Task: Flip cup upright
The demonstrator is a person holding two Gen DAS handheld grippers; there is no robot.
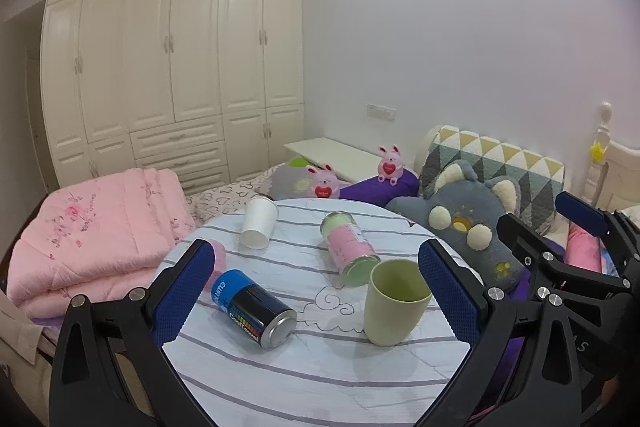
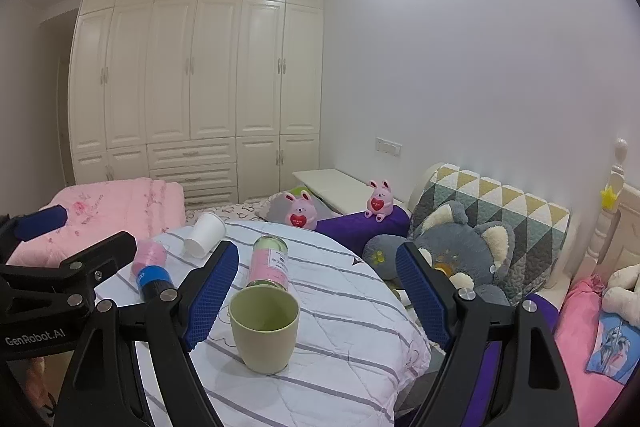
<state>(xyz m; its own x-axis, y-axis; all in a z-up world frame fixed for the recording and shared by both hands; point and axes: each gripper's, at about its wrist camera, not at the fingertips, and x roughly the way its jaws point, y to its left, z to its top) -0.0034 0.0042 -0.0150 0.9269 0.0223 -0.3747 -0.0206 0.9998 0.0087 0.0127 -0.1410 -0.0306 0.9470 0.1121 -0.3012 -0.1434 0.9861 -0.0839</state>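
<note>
Item: green cup (image 2: 265, 329), upright near the round table's (image 2: 344, 367) right edge, between the released right gripper's (image 2: 318, 297) fingers; left gripper (image 1: 316, 291) also released; risk—brushing it over the edge.

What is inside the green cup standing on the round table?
The green cup stands upright, mouth open; its visible inner wall looks bare. The bottom is hidden by the near rim in both views.

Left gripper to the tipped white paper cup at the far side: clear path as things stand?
Probably yes. The left gripper is open, and the white paper cup lies on its side beyond it; the blue can lies near the line, passable from above.
</note>
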